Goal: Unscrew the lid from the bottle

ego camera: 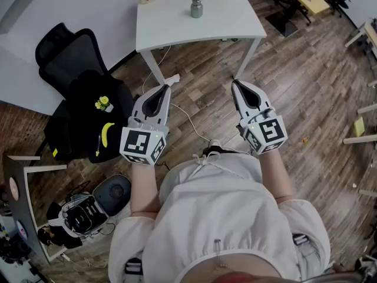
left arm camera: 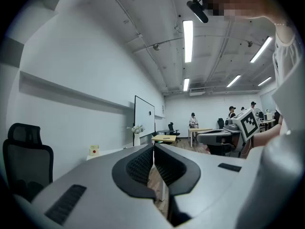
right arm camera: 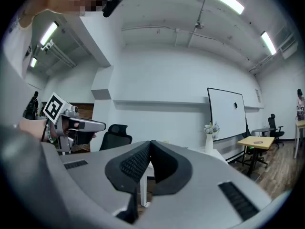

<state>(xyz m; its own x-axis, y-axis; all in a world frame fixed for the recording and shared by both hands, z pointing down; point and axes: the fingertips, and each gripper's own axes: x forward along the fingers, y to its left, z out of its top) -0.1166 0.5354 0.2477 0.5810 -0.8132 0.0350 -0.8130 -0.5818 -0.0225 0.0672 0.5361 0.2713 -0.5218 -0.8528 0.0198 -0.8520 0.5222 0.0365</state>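
Standing well back from white table (ego camera: 177, 28): left gripper (ego camera: 167, 89), right gripper (ego camera: 235, 84) both closed, empty. Grey bottle (ego camera: 196, 7) far, untouched. Next: approach, open jaws.

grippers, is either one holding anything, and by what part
Nothing is held. The left gripper and right gripper have jaws shut and empty; the bottle stands on the white table.

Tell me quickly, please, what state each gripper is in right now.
Left gripper: closed, jaws together, holding nothing.
Right gripper: closed, jaws together, holding nothing.
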